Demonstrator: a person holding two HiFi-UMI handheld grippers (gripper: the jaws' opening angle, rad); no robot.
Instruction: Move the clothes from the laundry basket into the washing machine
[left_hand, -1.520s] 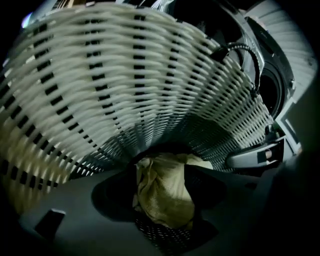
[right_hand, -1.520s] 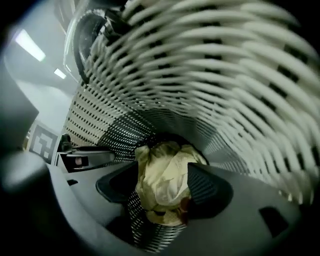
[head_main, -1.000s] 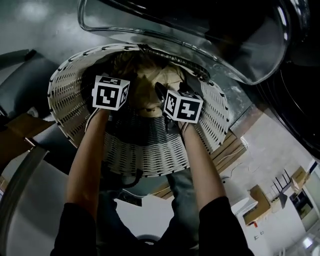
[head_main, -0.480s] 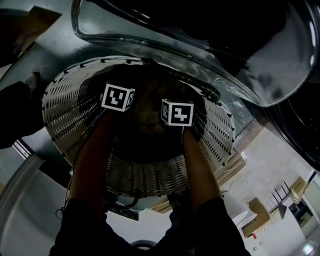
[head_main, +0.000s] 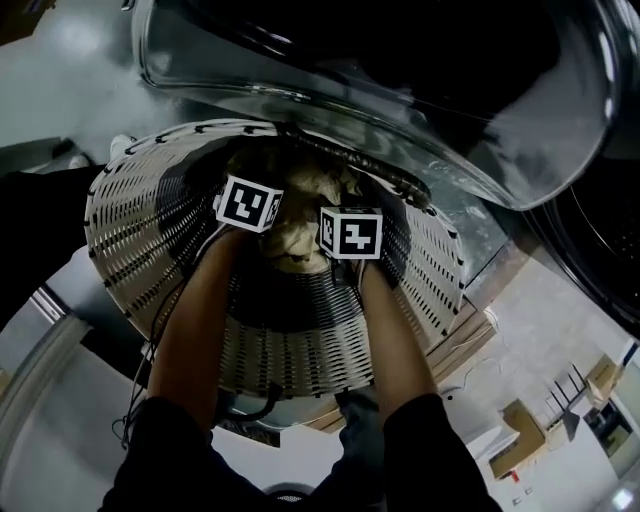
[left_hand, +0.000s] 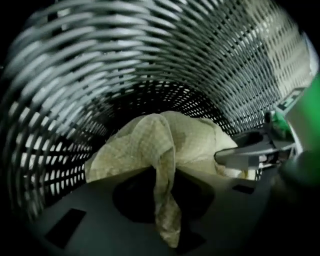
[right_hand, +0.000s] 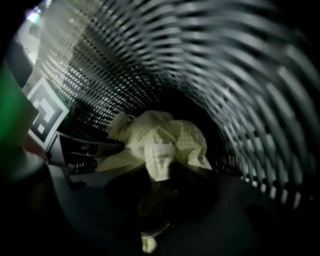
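Your left gripper (left_hand: 165, 187) and right gripper (right_hand: 157, 192) both reach down into the white slatted laundry basket (head_main: 140, 215) at frame centre. Each gripper's jaws are closing narrow, with a fold of the pale checked garment (head_main: 298, 218) pinched between them, deep in the basket.

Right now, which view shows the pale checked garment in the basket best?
Left gripper view: the checked garment fills the centre, weave visible. Right gripper view shows it smaller and crumpled; head view only a small patch in the laundry basket.
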